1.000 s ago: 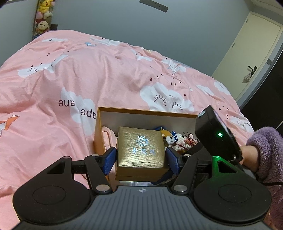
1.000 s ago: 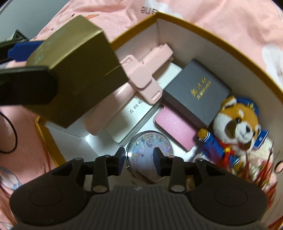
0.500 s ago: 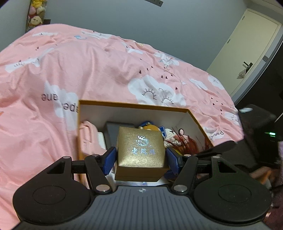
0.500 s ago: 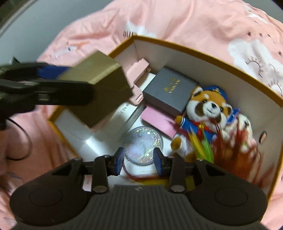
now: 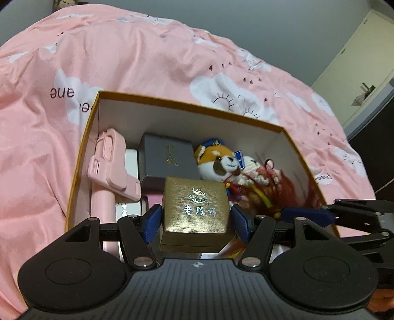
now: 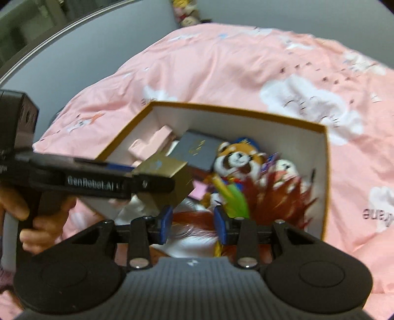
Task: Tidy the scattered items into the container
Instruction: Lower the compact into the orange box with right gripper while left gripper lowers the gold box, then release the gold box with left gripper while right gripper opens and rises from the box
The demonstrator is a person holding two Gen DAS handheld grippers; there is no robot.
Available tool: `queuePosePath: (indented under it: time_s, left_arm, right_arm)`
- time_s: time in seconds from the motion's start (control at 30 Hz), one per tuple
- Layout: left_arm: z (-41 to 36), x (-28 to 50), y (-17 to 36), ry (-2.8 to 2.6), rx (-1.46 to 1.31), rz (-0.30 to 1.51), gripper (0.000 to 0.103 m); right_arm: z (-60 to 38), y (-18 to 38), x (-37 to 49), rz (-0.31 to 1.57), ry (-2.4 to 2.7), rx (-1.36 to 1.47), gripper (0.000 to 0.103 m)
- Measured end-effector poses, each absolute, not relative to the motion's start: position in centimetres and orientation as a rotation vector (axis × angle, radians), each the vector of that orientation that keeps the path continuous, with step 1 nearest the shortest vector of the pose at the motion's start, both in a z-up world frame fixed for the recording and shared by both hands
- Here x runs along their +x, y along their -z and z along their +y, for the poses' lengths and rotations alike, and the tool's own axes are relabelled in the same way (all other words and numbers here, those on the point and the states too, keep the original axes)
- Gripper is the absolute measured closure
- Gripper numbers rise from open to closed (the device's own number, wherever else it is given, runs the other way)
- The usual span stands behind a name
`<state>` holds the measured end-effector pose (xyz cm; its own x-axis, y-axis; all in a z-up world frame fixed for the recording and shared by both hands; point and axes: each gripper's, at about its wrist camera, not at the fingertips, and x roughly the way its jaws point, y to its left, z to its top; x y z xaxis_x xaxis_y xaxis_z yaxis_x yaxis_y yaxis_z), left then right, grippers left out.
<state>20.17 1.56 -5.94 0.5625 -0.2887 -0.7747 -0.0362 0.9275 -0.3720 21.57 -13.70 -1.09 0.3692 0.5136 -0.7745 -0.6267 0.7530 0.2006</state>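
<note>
My left gripper (image 5: pixel 195 219) is shut on a gold jewellery box (image 5: pixel 197 211) and holds it over the near part of the open cardboard container (image 5: pixel 187 104). The gold box also shows in the right wrist view (image 6: pixel 167 177). Inside the container lie a pink clip-like item (image 5: pixel 110 167), a dark grey box (image 5: pixel 167 157), a red panda plush (image 5: pixel 219 162) and red feathery tassels (image 5: pixel 278 189). My right gripper (image 6: pixel 193 221) is open and empty, pulled back above the container's near edge (image 6: pixel 325 187), over the red tassels (image 6: pixel 270 199).
The container sits on a pink quilt with cloud prints (image 5: pixel 147 56). A grey wall (image 5: pixel 246 22) and a cream door (image 5: pixel 357 64) lie behind. The right gripper's fingers (image 5: pixel 307 215) reach in from the right of the left wrist view.
My left gripper has carried the gold box forward over the container. My right gripper has risen and drawn back out of the container, and its jaws have opened a little wider.
</note>
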Motion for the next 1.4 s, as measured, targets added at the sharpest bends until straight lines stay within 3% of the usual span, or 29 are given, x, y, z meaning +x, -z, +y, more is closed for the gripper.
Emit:
queuePosePath:
  time_s: [1.07, 1.27, 1.4]
  left_arm:
    - [-0.8, 21.1, 9.2, -0.004, -0.329, 1.115, 0.028]
    - [-0.5, 20.8, 8.7, 0.003, -0.347, 1.107, 0.025]
    - [-0.2, 20.4, 8.1, 0.007, -0.353, 1.096, 0.025]
  right_arm:
    - [-14.2, 4.4, 21.4, 0.922, -0.593, -0.101, 0.059]
    - [-14.1, 4.3, 21.2, 0.913, -0.585, -0.118, 0.054]
    - [-13.8, 4.3, 20.9, 0.892, -0.581, -0.138, 0.046]
